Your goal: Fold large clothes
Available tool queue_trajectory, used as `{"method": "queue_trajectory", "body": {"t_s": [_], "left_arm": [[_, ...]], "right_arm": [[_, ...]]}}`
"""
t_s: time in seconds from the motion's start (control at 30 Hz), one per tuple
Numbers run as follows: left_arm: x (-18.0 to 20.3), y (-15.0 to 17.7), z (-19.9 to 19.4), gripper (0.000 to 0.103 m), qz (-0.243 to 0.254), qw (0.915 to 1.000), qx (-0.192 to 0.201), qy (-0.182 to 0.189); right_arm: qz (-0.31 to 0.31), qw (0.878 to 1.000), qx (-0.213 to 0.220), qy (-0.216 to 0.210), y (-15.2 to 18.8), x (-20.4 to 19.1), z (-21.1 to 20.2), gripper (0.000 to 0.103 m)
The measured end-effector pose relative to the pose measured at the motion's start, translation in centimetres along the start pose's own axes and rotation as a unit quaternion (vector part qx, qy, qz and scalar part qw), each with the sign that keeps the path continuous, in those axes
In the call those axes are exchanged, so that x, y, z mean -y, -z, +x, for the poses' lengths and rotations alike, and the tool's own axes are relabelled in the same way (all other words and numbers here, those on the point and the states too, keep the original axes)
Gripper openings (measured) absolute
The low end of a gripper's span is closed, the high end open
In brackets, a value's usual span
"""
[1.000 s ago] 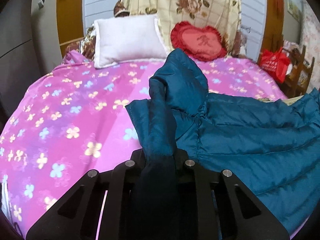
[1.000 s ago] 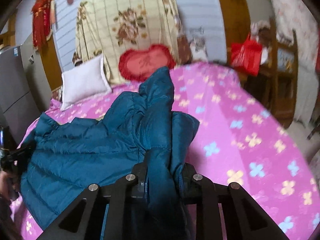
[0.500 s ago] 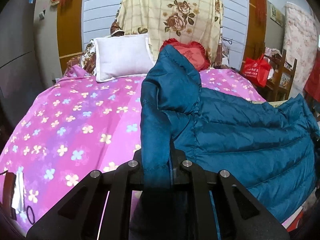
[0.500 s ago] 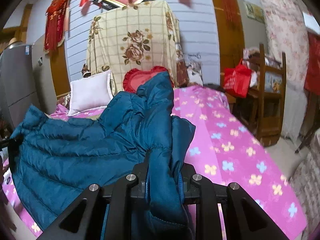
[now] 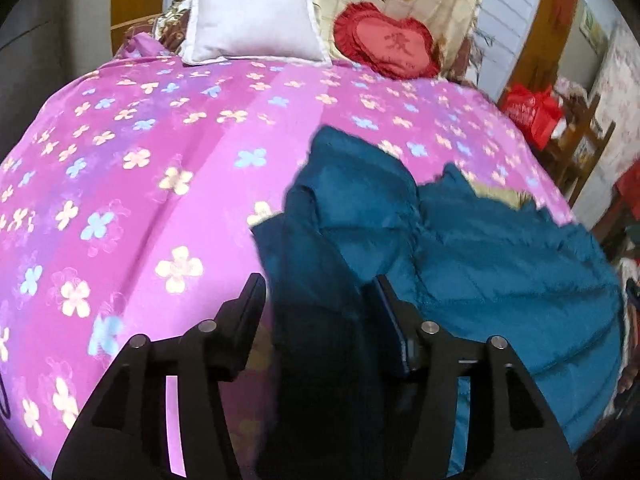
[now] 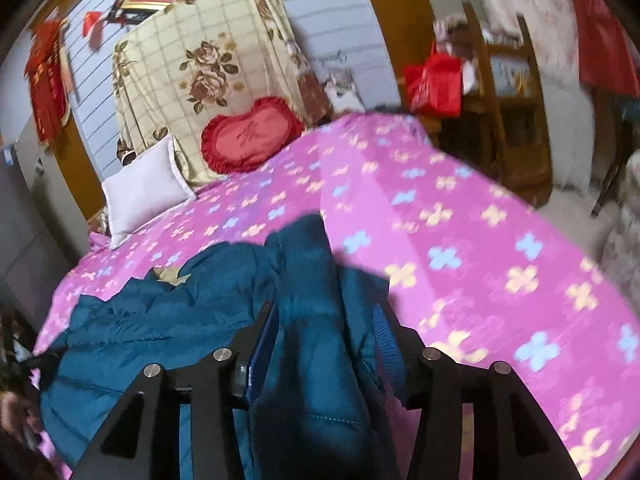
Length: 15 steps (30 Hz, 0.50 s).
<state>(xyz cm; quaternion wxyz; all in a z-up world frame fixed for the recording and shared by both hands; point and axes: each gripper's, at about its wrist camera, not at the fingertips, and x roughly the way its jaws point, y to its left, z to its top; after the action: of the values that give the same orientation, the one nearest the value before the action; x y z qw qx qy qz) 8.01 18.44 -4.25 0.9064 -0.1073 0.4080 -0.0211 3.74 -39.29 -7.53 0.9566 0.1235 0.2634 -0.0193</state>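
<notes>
Teal down jacket [image 5: 500, 264] spread on pink flowered bedspread [image 5: 160, 140], rumpled, unfolded. Left view: left gripper [image 5: 320, 292] wide open, fabric lying loose between jaws (nothing pinched). Right view: right gripper [image 6: 326, 316] likewise open around jacket edge. Folding barely begun, judging so. Red heart cushion [image 5: 388, 46] bears one unreadable character.

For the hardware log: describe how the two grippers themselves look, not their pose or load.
Both look alike. The left gripper and the right gripper are matte black plastic, with angular linkage arms that have cut-out openings and round silver bolt heads at the joints. Each has blue pads on the inner finger faces. No cables, markings or sleeves show.
</notes>
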Motion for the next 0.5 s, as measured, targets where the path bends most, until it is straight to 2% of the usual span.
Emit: {"method": "queue_trajectory", "body": {"t_s": [0.07,0.1,0.13,0.23,0.3,0.37,0.4,0.47,0.5], "left_arm": [[-0.8,-0.4,-0.3,0.058,-0.023,0.9997,-0.004,-0.006],[-1.0,-0.4,-0.7,0.058,-0.031,0.9994,-0.004,-0.015],[-0.8,-0.5,-1.6,0.057,-0.033,0.9992,0.009,-0.019],[2.4,0.2,-5.3,0.057,0.013,0.996,0.087,-0.014],[5.6,1.1,-6.4,0.058,0.068,0.9904,0.12,0.002],[7.7,1.5,-4.9,0.058,0.11,0.9888,0.1,-0.005],[8.5,1.6,-2.9,0.058,0.123,0.9896,0.072,-0.017],[8.4,1.5,1.2,0.058,0.12,0.9921,0.004,-0.039],[7.8,1.4,2.4,0.058,0.102,0.9941,-0.013,-0.034]], "right_arm": [[-0.023,0.999,0.033,0.031,-0.5,-1.1,-1.5,0.047],[-0.041,0.998,0.046,0.026,-0.6,-2.1,-2.2,0.047],[-0.07,0.996,0.052,-0.003,-0.6,-3.7,-2.7,0.048],[-0.139,0.987,0.011,-0.074,0.1,-7.7,-1.6,0.047],[-0.171,0.983,-0.031,-0.061,1.1,-9.7,0.4,0.047],[-0.172,0.98,-0.089,-0.045,2.0,-9.9,3.2,0.048],[-0.163,0.98,-0.107,-0.047,2.3,-9.5,4.4,0.049],[-0.133,0.984,-0.11,-0.05,2.2,-8.4,5.1,0.06],[-0.117,0.985,-0.111,-0.056,2.0,-7.8,5.2,0.062]]}}
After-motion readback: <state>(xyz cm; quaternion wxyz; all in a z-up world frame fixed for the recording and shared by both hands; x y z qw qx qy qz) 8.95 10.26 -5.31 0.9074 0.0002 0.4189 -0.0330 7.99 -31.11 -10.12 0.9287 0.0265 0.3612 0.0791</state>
